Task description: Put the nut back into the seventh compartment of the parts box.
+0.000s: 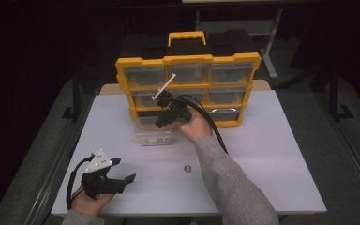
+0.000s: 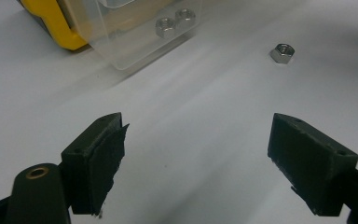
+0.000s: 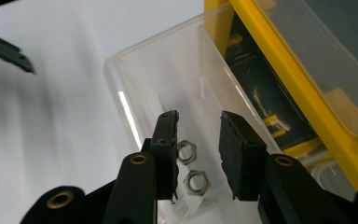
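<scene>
The right tongs (image 3: 198, 140) are held part-open, empty, directly above the nuts (image 3: 186, 152) in the pulled-out clear drawer (image 3: 135, 74); the left tongs (image 2: 196, 154), wide open, are nearer the loose nut (image 2: 282, 52) toward the tabletop's near edge.

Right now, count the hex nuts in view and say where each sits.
3. Two nuts lie in the pulled-out clear drawer below the right gripper; one loose nut lies on the table. Others may be hidden.

Open tabletop in front, cabinet behind

The tabletop (image 1: 272, 154) lies bare around one loose nut (image 1: 186, 168) — the yellow cabinet (image 1: 187, 89) and its pulled-out drawer (image 1: 155, 137) block the back.
</scene>
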